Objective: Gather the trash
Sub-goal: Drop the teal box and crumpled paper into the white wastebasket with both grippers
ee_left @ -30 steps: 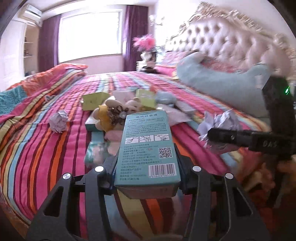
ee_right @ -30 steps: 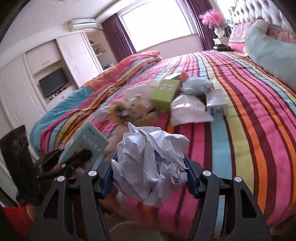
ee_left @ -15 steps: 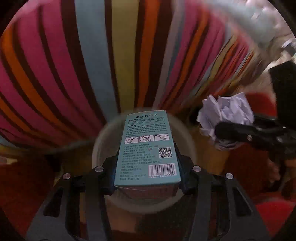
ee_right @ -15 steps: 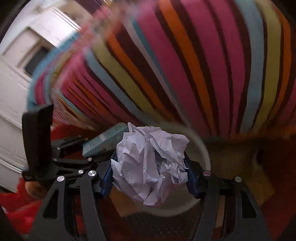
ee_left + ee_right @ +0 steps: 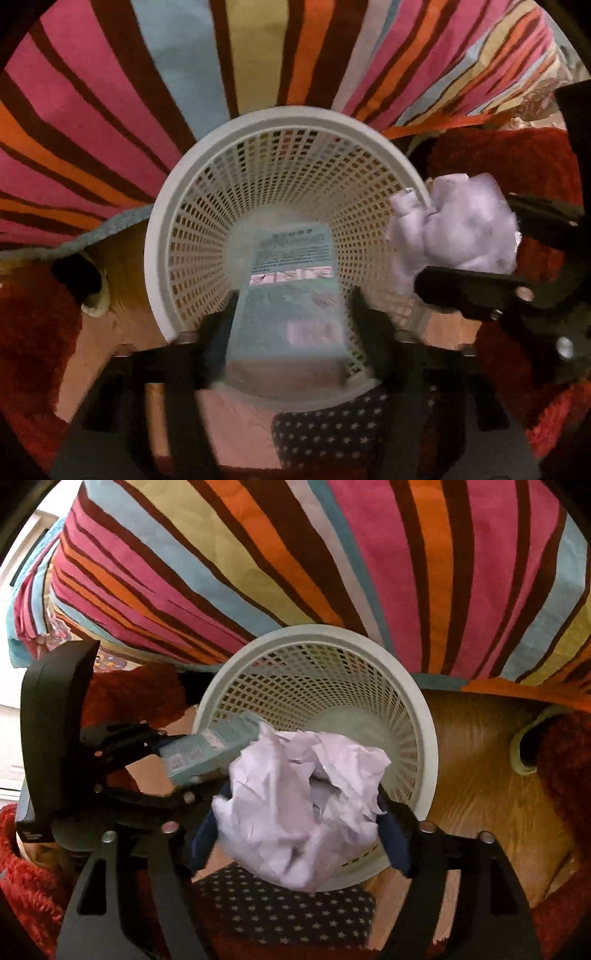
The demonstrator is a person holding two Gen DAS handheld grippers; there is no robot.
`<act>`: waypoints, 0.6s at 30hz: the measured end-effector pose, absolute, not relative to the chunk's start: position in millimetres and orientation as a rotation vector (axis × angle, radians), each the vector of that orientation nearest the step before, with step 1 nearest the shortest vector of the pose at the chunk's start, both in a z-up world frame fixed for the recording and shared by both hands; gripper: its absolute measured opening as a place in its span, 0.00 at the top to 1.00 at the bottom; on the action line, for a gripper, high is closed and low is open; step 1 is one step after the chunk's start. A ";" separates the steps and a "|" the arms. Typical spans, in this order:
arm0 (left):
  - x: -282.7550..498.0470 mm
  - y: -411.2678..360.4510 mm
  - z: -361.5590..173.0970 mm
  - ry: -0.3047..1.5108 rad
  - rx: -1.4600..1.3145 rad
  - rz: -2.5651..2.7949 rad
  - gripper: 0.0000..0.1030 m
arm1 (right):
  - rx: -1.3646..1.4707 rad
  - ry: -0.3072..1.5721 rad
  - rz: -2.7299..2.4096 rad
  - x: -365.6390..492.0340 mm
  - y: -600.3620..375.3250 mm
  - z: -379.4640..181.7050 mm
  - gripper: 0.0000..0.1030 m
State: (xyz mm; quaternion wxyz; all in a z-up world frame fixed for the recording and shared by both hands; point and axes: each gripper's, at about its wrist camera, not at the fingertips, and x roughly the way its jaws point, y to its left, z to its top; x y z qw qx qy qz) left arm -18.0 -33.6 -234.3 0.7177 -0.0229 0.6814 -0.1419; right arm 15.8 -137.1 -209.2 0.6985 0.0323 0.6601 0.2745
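Box (image 5: 291,295), blurred, its print unreadable, sits long axis toward 12 o'clock into the basket (image 5: 159,236), between the just-opening jaws of the left hand-held gripper (image 5: 291,321). Paper ball (image 5: 303,808) sits over the basket rim at 6 o'clock between the right hand-held gripper's (image 5: 299,834) opening jaws.

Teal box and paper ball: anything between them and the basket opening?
Nothing visible. The teal box is between the left gripper's just-opened jaws over the white mesh basket, whose mouth is uncovered. The crumpled paper, between the right gripper's opening jaws, hangs over the near rim.
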 end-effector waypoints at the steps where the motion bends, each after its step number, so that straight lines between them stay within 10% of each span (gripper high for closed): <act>1: -17.6 -32.9 -235.6 1.503 -0.049 -0.301 0.18 | 0.073 1.472 0.607 16.5 -136.0 -212.0 0.26; 18: -34.6 0.6 -142.2 1.170 -0.031 -0.169 0.14 | 0.039 1.260 0.512 9.4 -166.7 -152.7 0.26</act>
